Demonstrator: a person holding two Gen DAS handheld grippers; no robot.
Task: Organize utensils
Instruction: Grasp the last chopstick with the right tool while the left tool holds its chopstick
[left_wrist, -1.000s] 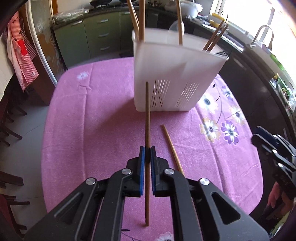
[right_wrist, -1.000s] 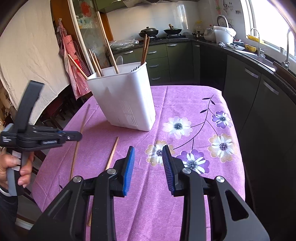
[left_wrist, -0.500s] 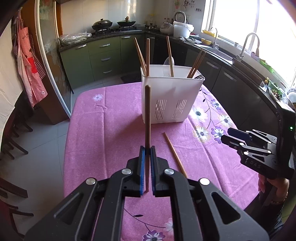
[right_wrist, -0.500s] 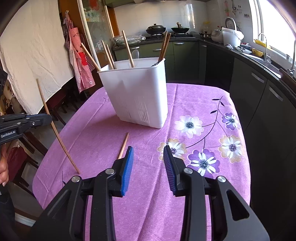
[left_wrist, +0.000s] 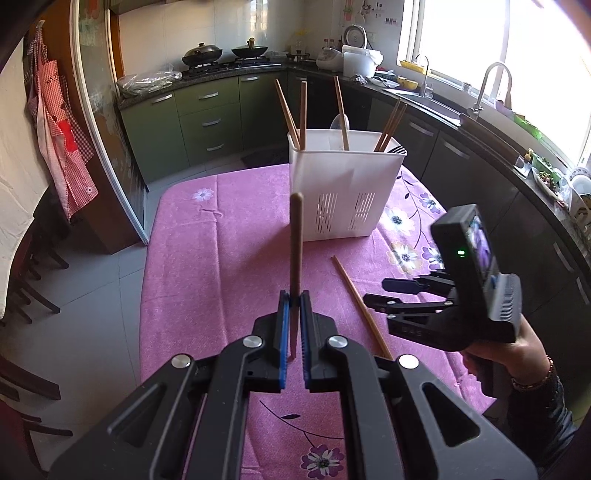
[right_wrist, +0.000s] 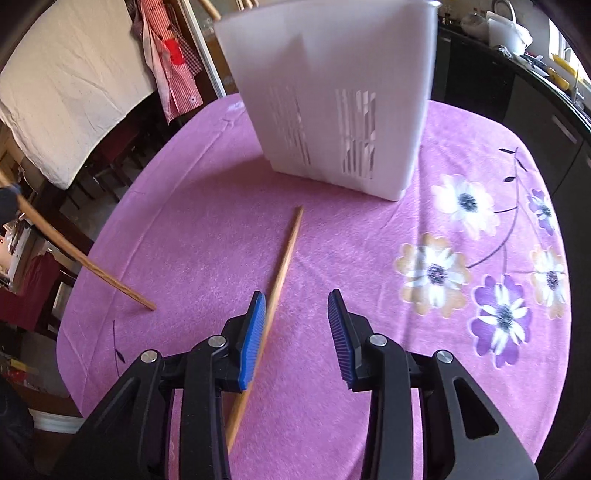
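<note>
Partway done, by the look of it: the white utensil holder (left_wrist: 345, 184) at upper centre of the left wrist view already has five or so chopsticks (left_wrist: 302, 110) standing in it, plus what may be a spoon and a fork, hard to tell. Two chopsticks left outside. One, the held chopstick (left_wrist: 295, 251), is clamped between the blue pads of the left gripper (left_wrist: 294, 301) at frame centre, standing roughly upright, top end overlapping the holder's front wall in the picture, lower end poking out below the pads, off the pink floral tablecloth (left_wrist: 207, 266). It still has to go into the holder. The other, the loose chopstick (right_wrist: 280, 273), lies flat on the cloth in front of the holder, running from mid-frame down to lower left in the right wrist view. Right gripper (right_wrist: 297, 325) hangs low over it, fingers spread wide, nothing between them. The loose chopstick passes just beside and under the left-hand pad (right_wrist: 253, 339), not centred in the gap; contact can't be told. Likely next: shift so the stick sits between the pads, then close.
</note>
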